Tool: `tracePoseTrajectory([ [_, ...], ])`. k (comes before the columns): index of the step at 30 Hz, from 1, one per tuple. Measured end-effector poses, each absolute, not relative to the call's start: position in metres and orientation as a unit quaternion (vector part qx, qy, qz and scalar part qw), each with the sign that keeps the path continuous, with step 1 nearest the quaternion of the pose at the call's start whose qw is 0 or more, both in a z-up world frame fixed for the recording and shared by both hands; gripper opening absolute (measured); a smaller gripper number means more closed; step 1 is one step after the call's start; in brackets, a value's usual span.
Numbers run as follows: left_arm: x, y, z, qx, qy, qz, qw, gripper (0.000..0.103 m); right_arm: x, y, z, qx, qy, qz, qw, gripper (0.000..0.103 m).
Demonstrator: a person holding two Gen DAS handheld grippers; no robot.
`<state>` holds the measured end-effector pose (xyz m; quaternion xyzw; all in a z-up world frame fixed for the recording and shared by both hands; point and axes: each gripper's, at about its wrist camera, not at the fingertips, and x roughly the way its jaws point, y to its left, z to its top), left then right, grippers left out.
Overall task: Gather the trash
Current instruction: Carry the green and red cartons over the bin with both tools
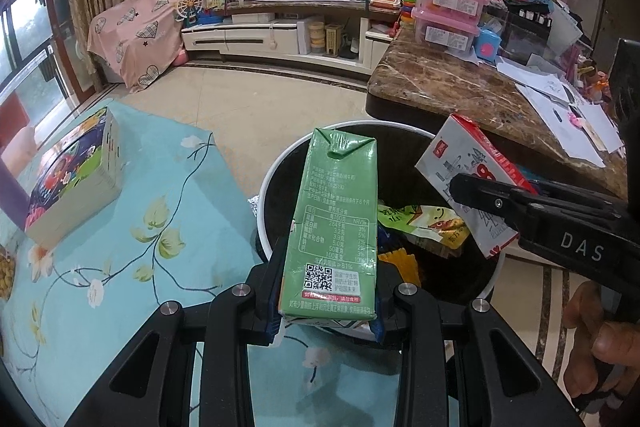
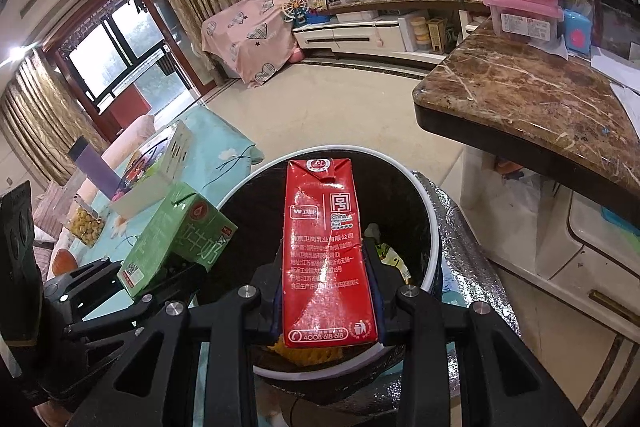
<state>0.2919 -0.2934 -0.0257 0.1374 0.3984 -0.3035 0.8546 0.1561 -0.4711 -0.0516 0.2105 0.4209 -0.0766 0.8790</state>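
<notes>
My left gripper (image 1: 328, 283) is shut on a green milk carton (image 1: 336, 219), held upright over the near rim of a round bin with a black liner (image 1: 280, 163). My right gripper (image 2: 326, 283) is shut on a red and white milk carton (image 2: 324, 247), also above the bin (image 2: 428, 211). In the left wrist view the red carton (image 1: 460, 163) and the right gripper (image 1: 496, 199) come in from the right, above the bin's right side. In the right wrist view the green carton (image 2: 176, 239) and the left gripper (image 2: 160, 283) sit at lower left. Snack wrappers (image 1: 424, 223) lie inside the bin.
A low table with a blue floral cloth (image 1: 140, 187) stands left of the bin and carries a boxed game (image 1: 72, 179). A brown marble counter (image 2: 532, 99) with pink boxes and papers overhangs at right. Silver foil (image 2: 468, 235) lies beside the bin. A hand (image 1: 600, 339) shows at lower right.
</notes>
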Motion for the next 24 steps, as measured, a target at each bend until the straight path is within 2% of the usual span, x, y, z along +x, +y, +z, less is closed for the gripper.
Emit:
tracePoseTrajectory([
  [24, 0.307, -0.308, -0.034, 0.149, 0.403, -0.298, 0.852, 0.032, 0.164, -0.476, -0.057, 0.21, 0.433, -0.078, 0.873, 0.033],
])
